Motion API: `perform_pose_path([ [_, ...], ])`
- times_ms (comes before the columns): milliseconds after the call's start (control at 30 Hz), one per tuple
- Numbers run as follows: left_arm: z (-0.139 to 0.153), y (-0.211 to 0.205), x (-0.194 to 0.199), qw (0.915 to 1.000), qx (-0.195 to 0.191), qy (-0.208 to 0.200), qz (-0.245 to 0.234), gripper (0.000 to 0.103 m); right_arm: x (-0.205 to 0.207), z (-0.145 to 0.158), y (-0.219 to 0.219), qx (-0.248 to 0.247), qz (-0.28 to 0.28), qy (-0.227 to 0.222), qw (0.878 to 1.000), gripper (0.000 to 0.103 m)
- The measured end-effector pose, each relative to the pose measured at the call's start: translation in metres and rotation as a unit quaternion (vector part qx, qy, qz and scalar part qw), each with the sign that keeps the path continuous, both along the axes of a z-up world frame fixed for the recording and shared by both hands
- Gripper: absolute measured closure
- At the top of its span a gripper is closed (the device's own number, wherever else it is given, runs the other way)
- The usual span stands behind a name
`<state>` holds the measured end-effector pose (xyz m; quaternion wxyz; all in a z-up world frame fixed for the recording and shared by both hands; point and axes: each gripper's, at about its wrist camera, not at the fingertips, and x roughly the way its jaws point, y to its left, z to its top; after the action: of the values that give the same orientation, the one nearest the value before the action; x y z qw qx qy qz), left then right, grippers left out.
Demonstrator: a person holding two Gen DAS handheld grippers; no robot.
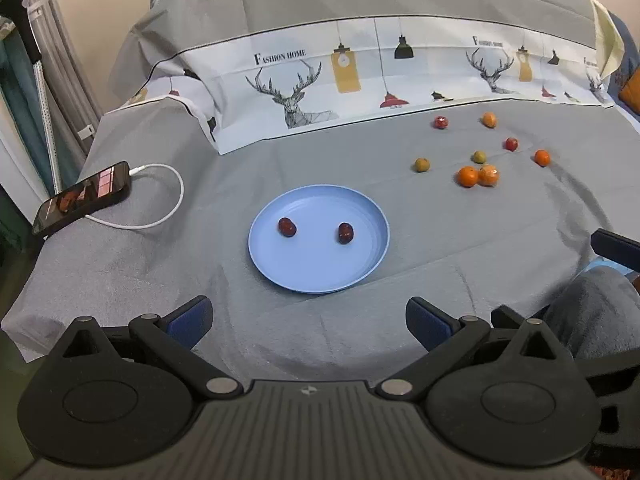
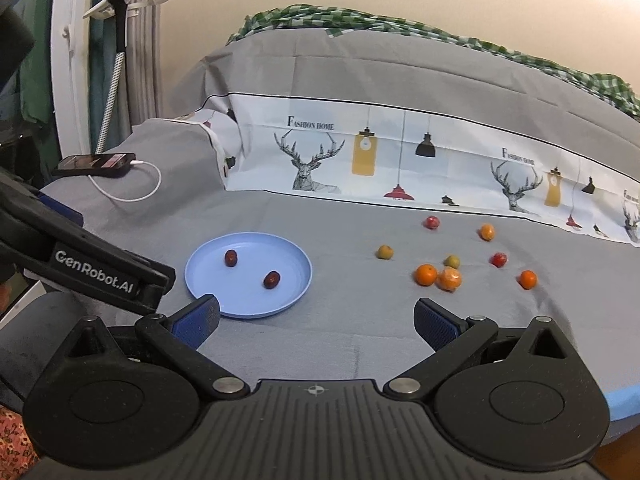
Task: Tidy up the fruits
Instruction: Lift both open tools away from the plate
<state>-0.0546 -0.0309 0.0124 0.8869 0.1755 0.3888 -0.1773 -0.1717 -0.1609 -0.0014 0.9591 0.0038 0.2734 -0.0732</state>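
Grey cloth [image 1: 160, 272] covers the flat surface that carries everything; whether a bed or a counter lies under it cannot be told. On it sits a round light-blue plastic plate [image 1: 320, 276], holding two dark red oval fruits: one [image 1: 287, 226] toward its left side, the other [image 1: 345, 233] toward its right, well apart from each other.

Beyond the plate and to its right, loose fruits lie scattered on the cloth. Two bigger orange mandarins touch each other, the plain one [image 1: 467, 176] left of the one [image 1: 488, 175] with a shiny wrap. Two small yellow-green fruits [image 1: 421, 165] [image 1: 479, 157] lie just behind them, two small red fruits [image 1: 441, 122] [image 1: 511, 144] farther back, and two small orange fruits [image 1: 489, 119] [image 1: 542, 157] toward the right.

A black phone [image 1: 82, 198] with a white cable [image 1: 160, 222] rests at the far left edge.

The left claw [image 1: 308, 320] hovers near the plate's near rim, spread wide and empty. The right claw [image 2: 316, 322] is likewise spread wide and empty, between the plate and the mandarins in its own view.
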Motion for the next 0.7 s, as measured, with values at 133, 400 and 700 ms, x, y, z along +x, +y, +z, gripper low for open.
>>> perform_pose_path([
  [133, -0.001, -0.001, 0.01, 1.0, 0.0, 0.005, 0.006, 0.0, 0.006, -0.004, -0.002, 0.007, -0.003, 0.007, 1.0, 0.001],
  [400, -0.01, -0.002, 0.023, 0.9993, 0.001, 0.021, 0.03, 0.0, 0.023, -0.015, -0.014, 0.049, -0.018, 0.026, 0.998, 0.001],
  [700, -0.023, -0.019, 0.045, 0.998, 0.022, 0.041, 0.042, 0.0, 0.039, -0.028, -0.066, 0.097, -0.107, 0.03, 0.989, 0.001],
])
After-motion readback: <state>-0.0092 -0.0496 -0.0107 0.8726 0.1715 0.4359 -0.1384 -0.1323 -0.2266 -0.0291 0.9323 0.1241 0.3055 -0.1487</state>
